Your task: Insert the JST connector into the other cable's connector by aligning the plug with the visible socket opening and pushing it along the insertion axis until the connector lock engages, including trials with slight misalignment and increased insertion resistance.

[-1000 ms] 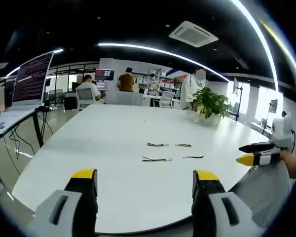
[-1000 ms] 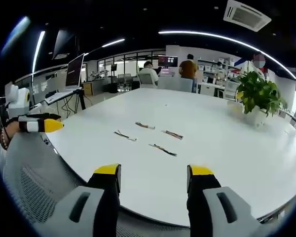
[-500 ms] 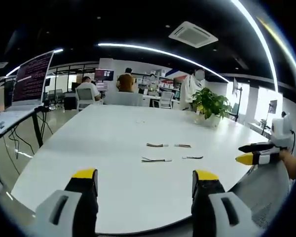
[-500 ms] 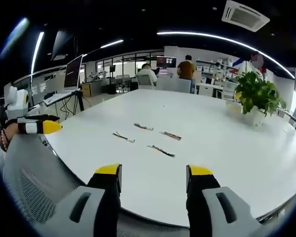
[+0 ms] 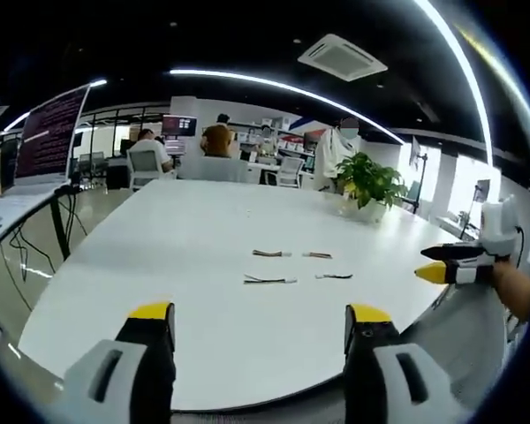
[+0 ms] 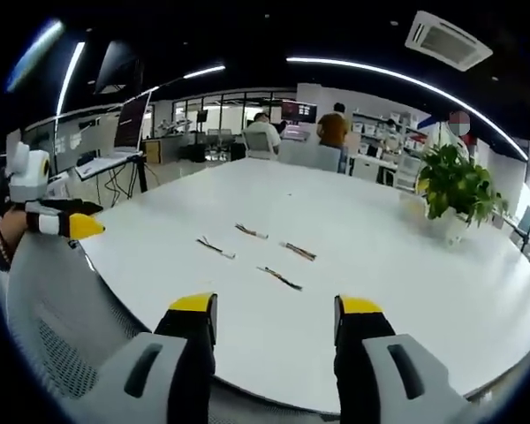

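Both grippers wide open, empty, off the counter's near edge.
Left gripper (image 5: 258, 322), right gripper (image 6: 274, 316) level; four cables (image 5: 269, 279) mid-counter (image 5: 177, 238); no legible writing.

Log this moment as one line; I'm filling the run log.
phase: approach | left gripper: open, empty | right gripper: open, empty | four cables apart on white table, untouched | potted plant far side

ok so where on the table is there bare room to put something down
The white table is bare between the near edge and the four short cables, and between them and the potted plant. Only the cable cluster mid-table is crowded.
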Tool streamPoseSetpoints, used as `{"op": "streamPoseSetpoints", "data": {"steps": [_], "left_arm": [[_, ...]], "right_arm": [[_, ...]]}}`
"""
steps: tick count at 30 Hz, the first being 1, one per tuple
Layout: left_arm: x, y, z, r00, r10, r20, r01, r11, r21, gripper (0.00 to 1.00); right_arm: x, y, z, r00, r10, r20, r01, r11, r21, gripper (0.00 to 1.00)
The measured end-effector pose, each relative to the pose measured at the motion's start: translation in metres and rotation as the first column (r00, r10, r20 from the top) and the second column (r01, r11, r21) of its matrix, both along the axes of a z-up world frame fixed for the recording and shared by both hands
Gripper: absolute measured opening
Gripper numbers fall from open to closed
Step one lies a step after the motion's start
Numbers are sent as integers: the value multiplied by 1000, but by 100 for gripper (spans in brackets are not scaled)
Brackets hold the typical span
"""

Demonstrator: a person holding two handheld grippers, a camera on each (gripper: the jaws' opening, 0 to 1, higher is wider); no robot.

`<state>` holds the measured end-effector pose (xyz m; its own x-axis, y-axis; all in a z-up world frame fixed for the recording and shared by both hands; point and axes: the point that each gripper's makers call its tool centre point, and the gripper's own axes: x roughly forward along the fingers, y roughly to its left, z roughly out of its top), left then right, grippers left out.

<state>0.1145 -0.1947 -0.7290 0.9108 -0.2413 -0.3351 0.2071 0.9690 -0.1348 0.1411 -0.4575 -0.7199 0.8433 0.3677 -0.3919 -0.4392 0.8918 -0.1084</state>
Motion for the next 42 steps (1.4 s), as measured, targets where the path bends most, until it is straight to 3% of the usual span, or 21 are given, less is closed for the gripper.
{"op": "streamPoseSetpoints", "data": {"steps": [3,6,8,14,17,19,26,28,35,42], "left_arm": [[0,-1,13,1000,-15,25,15,1000,24,76],[3,-7,38,996,-53,77,51,998,37,76],[4,-8,55,991,-57,122,54,998,31,76],[2,-7,78,987,-69,145,66,997,28,76],[-1,-5,87,987,-71,143,64,996,58,76],[-4,-3,101,982,-68,176,57,996,70,76],[-1,-12,133,965,-97,245,92,995,29,76],[4,-13,138,957,-104,270,92,994,58,75],[23,-19,147,950,-145,277,121,987,102,75],[47,-28,161,934,-191,303,173,981,84,75]], "right_arm": [[0,7,12,1000,18,13,-18,999,35,50],[1,17,21,999,38,2,-38,993,108,51],[2,21,26,999,48,5,-48,993,108,51],[6,35,48,995,88,56,-93,990,105,50],[7,42,59,989,119,85,-124,991,54,49],[7,46,66,985,143,101,-144,990,5,49],[14,50,99,971,183,157,-172,982,-81,46],[19,46,102,972,179,154,-164,981,-106,45],[32,39,111,971,186,147,-168,977,-130,43],[50,33,113,972,185,145,-165,976,-141,41]]}}
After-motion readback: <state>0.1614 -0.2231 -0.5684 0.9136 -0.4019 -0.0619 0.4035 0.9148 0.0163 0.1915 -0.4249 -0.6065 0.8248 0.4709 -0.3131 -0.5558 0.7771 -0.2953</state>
